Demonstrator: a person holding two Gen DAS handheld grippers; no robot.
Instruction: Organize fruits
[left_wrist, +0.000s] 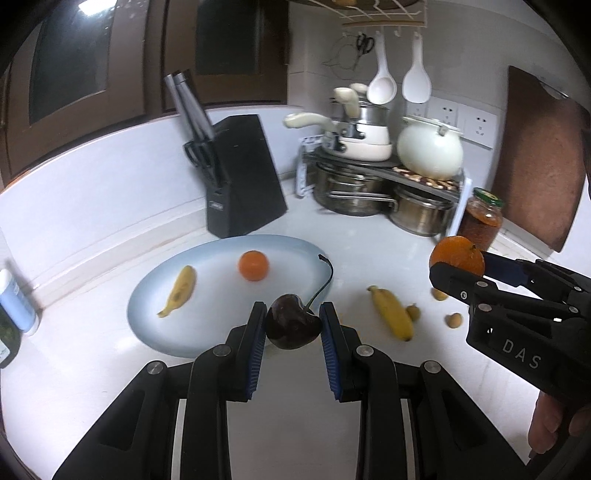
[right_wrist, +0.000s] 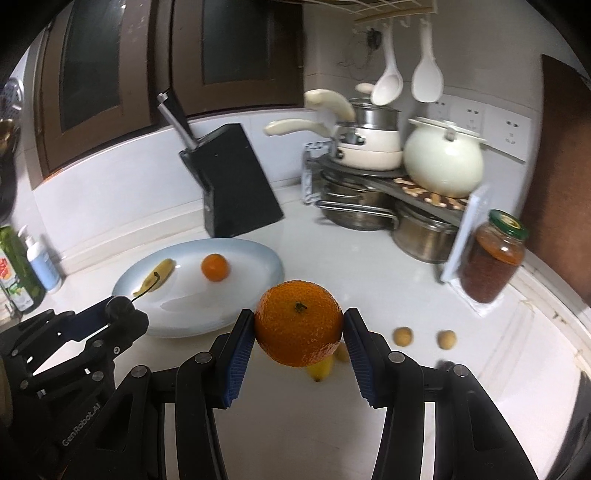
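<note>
My left gripper (left_wrist: 293, 325) is shut on a dark cherry (left_wrist: 291, 326) with a long stem, held above the near edge of the pale blue plate (left_wrist: 218, 332). The plate holds a small banana (left_wrist: 179, 290) and a small orange (left_wrist: 253, 265). My right gripper (right_wrist: 299, 332) is shut on a larger orange (right_wrist: 298, 328), held above the counter right of the plate (right_wrist: 177, 317). A second banana (left_wrist: 393, 312) and three small brown fruits (left_wrist: 453, 319) lie on the counter. The right gripper also shows in the left wrist view (left_wrist: 458, 266), and the left gripper in the right wrist view (right_wrist: 122, 312).
A black knife block (left_wrist: 242, 177) stands behind the plate. A rack with steel pots (left_wrist: 351, 188) and a white kettle (left_wrist: 430, 151) fills the back corner. A green-lidded jar (right_wrist: 493, 256) stands at right. Bottles (right_wrist: 40, 264) stand at far left.
</note>
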